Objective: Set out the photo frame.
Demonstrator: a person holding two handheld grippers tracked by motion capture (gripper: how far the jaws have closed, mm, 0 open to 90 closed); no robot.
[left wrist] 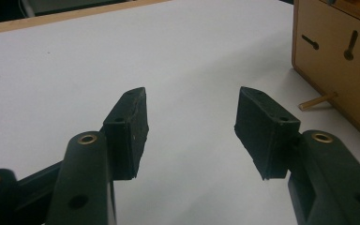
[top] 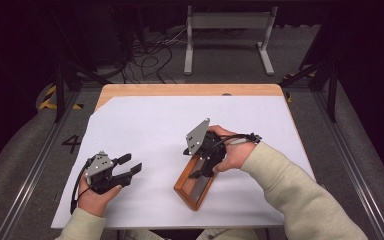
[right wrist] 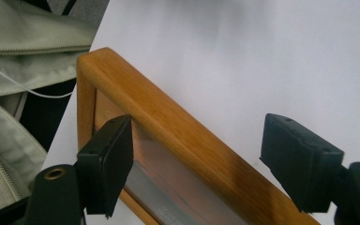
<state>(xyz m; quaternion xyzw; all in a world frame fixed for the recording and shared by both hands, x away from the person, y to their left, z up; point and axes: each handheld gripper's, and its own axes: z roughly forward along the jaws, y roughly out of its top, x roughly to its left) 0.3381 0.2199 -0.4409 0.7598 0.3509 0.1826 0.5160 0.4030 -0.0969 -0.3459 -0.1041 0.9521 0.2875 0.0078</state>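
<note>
A wooden picture frame (top: 195, 186) with a glass pane lies flat on the white sheet (top: 155, 125), at the front right of centre. My right gripper (top: 194, 162) hovers over the frame's far end, open. In the right gripper view the frame's rounded wooden side (right wrist: 168, 126) runs between the jaws of the right gripper (right wrist: 201, 159); one pad (right wrist: 108, 164) is over the pane, the other (right wrist: 300, 159) over the sheet, neither pressing. My left gripper (top: 130, 164) rests at the front left, open and empty (left wrist: 192, 126).
The sheet covers a wooden table (top: 190, 90). In the left gripper view a wooden face with two keyhole slots (left wrist: 337, 56) stands at the right, with a thin wooden peg (left wrist: 318, 101) at its foot. A metal stand (top: 227, 22) and cables lie on the floor beyond.
</note>
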